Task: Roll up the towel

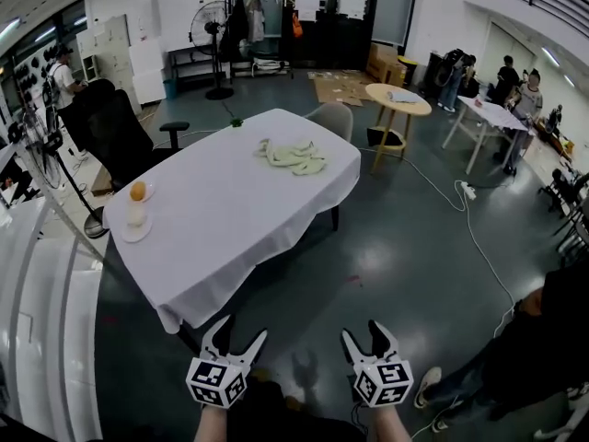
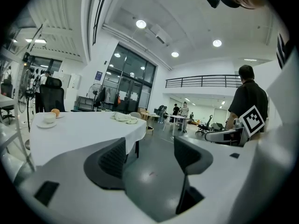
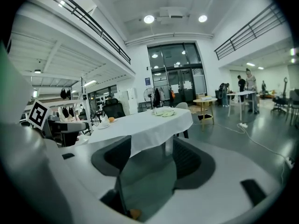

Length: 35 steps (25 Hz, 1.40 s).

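Far ahead, towel crumpled on table; left gripper, right gripper agape, empty

The head view looked steeply down from well back at the table. Both gripper views faced it low and level, sharing its near edge and the hall behind.

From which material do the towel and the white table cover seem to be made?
The towel looks like soft matte cloth, pale yellow-green; it lies crumpled in loose folds. The table cover looks like thin white fabric, probably woven, matte; it hangs over the edges in soft folds.
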Available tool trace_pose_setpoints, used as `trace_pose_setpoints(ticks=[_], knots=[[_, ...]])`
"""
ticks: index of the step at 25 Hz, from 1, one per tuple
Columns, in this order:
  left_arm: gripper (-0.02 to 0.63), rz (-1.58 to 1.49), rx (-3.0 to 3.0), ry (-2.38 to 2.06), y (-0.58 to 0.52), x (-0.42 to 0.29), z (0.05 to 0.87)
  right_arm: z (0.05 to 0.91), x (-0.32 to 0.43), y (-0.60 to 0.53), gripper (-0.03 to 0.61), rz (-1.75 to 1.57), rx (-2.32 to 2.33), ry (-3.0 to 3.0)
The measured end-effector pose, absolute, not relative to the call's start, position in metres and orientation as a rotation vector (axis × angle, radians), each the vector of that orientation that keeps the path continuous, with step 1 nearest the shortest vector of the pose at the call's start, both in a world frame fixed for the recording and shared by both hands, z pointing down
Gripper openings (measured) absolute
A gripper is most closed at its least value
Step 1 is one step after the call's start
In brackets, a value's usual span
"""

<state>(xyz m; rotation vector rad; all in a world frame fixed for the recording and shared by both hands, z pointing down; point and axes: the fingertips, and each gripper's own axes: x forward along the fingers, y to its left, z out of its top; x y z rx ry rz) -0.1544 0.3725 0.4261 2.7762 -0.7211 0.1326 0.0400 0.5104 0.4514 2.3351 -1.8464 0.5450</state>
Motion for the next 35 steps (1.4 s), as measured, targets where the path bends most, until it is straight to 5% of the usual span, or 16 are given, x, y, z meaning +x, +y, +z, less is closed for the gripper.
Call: trace_pose_setpoints(ticks=[35], knots=[[0.341, 0.105, 2.859, -0.529, 0.182, 0.005, 0.394, 0.428, 0.177, 0.357, 0.275, 0.524, 2.475, -1.683]])
